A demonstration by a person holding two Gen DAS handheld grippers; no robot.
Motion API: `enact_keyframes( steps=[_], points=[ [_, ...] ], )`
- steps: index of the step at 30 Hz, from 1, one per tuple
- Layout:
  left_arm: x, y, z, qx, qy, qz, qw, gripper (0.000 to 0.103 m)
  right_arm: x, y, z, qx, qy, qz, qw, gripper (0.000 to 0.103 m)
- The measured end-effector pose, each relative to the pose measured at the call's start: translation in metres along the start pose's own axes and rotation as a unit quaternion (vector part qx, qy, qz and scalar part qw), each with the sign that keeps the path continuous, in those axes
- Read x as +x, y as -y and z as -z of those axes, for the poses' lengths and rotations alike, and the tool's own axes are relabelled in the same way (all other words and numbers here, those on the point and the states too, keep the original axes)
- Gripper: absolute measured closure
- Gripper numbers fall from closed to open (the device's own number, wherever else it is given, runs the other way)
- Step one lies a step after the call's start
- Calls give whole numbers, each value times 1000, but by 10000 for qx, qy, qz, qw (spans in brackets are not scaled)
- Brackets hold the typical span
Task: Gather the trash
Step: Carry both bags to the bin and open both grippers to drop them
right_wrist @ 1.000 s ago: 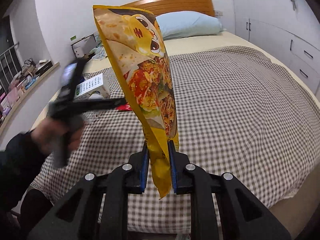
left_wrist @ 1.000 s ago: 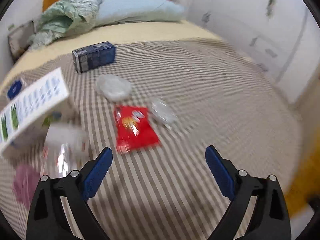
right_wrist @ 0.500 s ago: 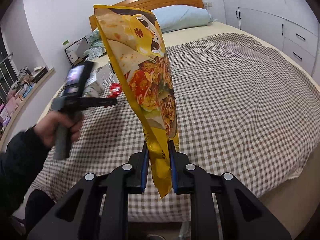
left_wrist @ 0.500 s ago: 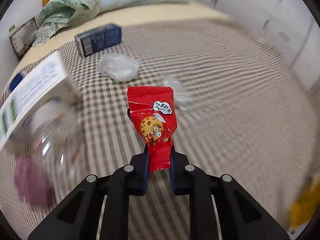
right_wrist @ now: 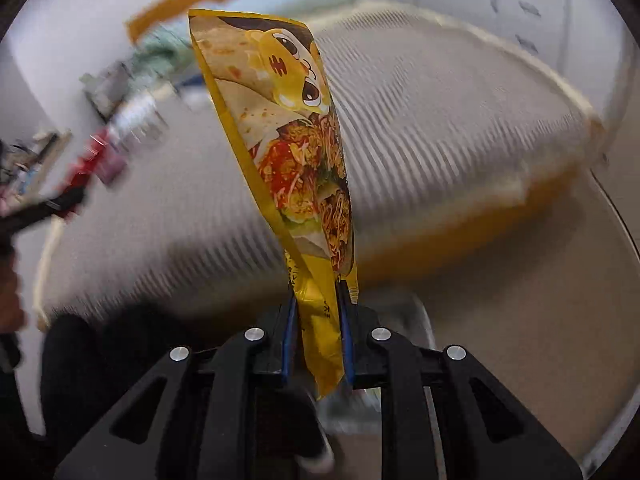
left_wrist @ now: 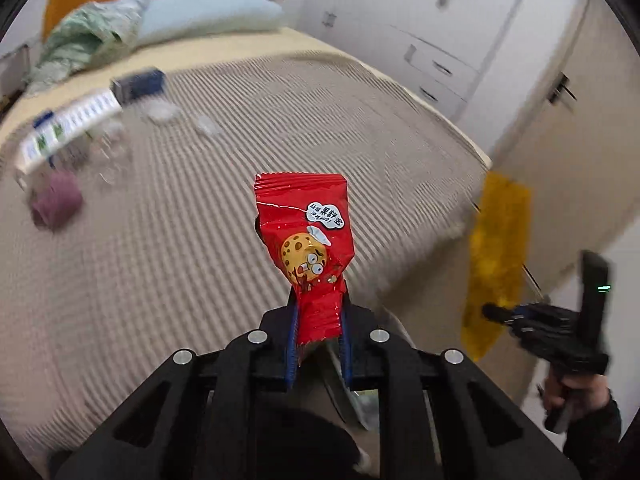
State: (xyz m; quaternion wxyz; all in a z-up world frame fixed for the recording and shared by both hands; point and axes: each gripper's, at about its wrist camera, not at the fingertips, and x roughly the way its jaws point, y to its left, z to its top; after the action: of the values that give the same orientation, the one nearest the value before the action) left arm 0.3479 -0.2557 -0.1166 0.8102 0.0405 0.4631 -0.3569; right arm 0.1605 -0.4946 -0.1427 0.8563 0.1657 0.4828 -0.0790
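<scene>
Bed (left_wrist: 224, 208) behind me keeps more trash far left, while my left tool (left_wrist: 318, 344) pinches the red cookie wrapper (left_wrist: 310, 240) upright and my right tool (right_wrist: 316, 344) clamps the tall yellow snack bag (right_wrist: 288, 140), both over the floor.

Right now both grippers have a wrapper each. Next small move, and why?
Probably carry both off the bed to a bin, though none is clearly in view. The left gripper is shut on the red cookie wrapper, the right gripper on the yellow snack bag, so neither can pick up the boxes left on the bed.
</scene>
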Motion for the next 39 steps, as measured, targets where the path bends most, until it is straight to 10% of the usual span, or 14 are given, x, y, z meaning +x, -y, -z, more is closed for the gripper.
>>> enact_keyframes(
  steps=[6, 14, 18, 28, 34, 38, 39],
  points=[
    [44, 30, 59, -17, -725, 13, 9974, 89, 101, 63, 98, 666, -1399, 121, 9878, 85],
    [74, 59, 77, 405, -1200, -275, 9916, 89, 237, 99, 128, 925, -2384, 202, 9665, 80],
    [99, 74, 71, 931, -1444, -274, 9848, 89, 282, 118, 134, 951, -2817, 395, 9540, 44],
    [227, 127, 72, 1460, -2923, 319, 9446, 88, 199, 143, 137, 1352, -1726, 569, 9740, 44],
    [344, 150, 126, 1288, -4321, 588, 8906, 87, 141, 157, 159, 2016, -1377, 684, 9673, 41],
    [384, 160, 169, 1247, -4572, 623, 8784, 23, 124, 155, 172, 2028, -1378, 731, 9667, 41],
    [389, 159, 174, 1245, -4504, 468, 8829, 23, 124, 156, 174, 2013, -1413, 721, 9666, 41]
  ],
)
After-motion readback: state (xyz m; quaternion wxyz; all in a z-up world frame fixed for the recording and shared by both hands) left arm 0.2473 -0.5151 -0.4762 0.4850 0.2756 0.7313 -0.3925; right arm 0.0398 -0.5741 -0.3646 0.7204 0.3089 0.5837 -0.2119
